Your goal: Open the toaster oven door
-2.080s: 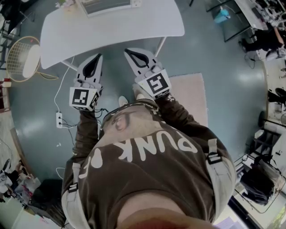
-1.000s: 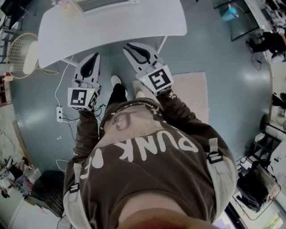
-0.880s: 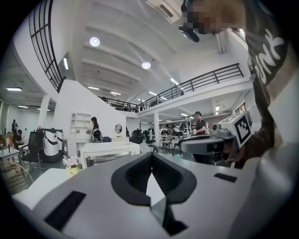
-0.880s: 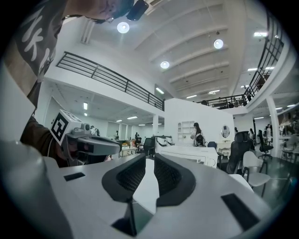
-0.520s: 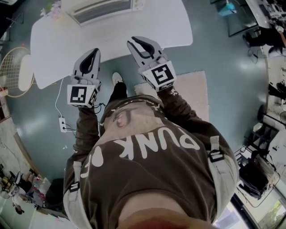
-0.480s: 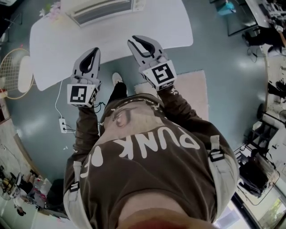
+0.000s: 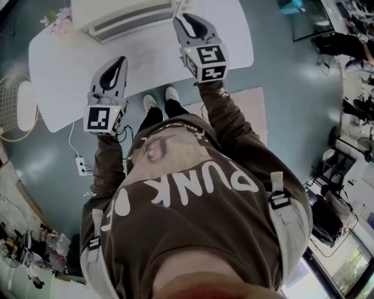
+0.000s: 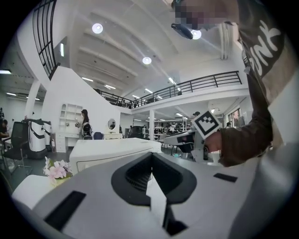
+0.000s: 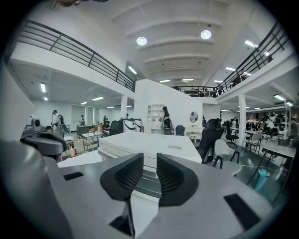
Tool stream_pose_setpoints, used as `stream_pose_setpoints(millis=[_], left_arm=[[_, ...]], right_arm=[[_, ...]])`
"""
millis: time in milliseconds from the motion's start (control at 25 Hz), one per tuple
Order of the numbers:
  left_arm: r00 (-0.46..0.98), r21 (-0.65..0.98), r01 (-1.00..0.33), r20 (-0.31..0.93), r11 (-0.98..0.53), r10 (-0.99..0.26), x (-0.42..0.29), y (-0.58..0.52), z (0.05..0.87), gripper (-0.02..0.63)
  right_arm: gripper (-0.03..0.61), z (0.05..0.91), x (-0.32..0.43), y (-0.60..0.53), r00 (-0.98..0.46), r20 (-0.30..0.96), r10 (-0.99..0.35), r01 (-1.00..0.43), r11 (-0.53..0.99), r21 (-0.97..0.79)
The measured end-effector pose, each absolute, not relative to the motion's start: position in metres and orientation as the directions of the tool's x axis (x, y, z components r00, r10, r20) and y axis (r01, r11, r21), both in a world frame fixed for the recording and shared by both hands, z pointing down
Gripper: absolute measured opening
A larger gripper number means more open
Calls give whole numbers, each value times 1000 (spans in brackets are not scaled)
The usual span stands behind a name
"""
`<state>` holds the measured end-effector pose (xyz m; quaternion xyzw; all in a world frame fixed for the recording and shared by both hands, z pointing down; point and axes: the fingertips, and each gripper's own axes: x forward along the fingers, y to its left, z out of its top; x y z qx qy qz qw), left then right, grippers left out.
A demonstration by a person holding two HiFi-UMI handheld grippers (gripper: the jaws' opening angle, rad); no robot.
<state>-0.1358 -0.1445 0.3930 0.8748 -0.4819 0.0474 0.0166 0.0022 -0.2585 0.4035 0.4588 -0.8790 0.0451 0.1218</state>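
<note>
A white toaster oven (image 7: 117, 17) stands at the far side of the white table (image 7: 152, 58), its front toward me. In the right gripper view the toaster oven (image 9: 149, 144) fills the middle, just beyond the jaws. My right gripper (image 7: 188, 17) reaches over the table close to the oven's right end. Its jaws are opening, and the right gripper (image 9: 150, 170) shows a narrow gap with nothing between the pads. My left gripper (image 7: 121, 60) hangs over the table's near edge, short of the toaster oven (image 8: 112, 151). The left gripper (image 8: 152, 158) is shut and empty.
Pink flowers (image 7: 55, 17) sit on the table left of the oven. On the floor lie a round white fan (image 7: 20, 105), a power strip (image 7: 79, 165) and a pink rug (image 7: 251, 111). My shoes (image 7: 158, 99) stand at the table's edge. Chairs (image 9: 224, 149) are to the right.
I have stepped up to the table. Both grippers moved forward, the right one much further, out over the tabletop toward the oven. The right jaws have parted.
</note>
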Motion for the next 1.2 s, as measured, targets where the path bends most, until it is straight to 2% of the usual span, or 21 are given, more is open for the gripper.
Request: stream_pose_setpoints(millis=[200, 520, 680, 1200], left_arm=[[513, -4, -857, 87, -515, -854, -140, -169, 387, 3], [512, 3, -858, 87, -513, -855, -143, -187, 387, 3], [505, 7, -862, 81, -507, -859, -151, -194, 387, 3], [519, 5, -855, 62, -519, -853, -151, -200, 379, 4]], right_arm=[[108, 425, -2, -325, -491, 356, -795, -853, 523, -8], [126, 459, -11, -357, -489, 507, -710, -854, 508, -113], [103, 462, -18, -357, -490, 530, -692, -847, 521, -103], [98, 470, -8, -317, -473, 523, -708, -838, 546, -19]])
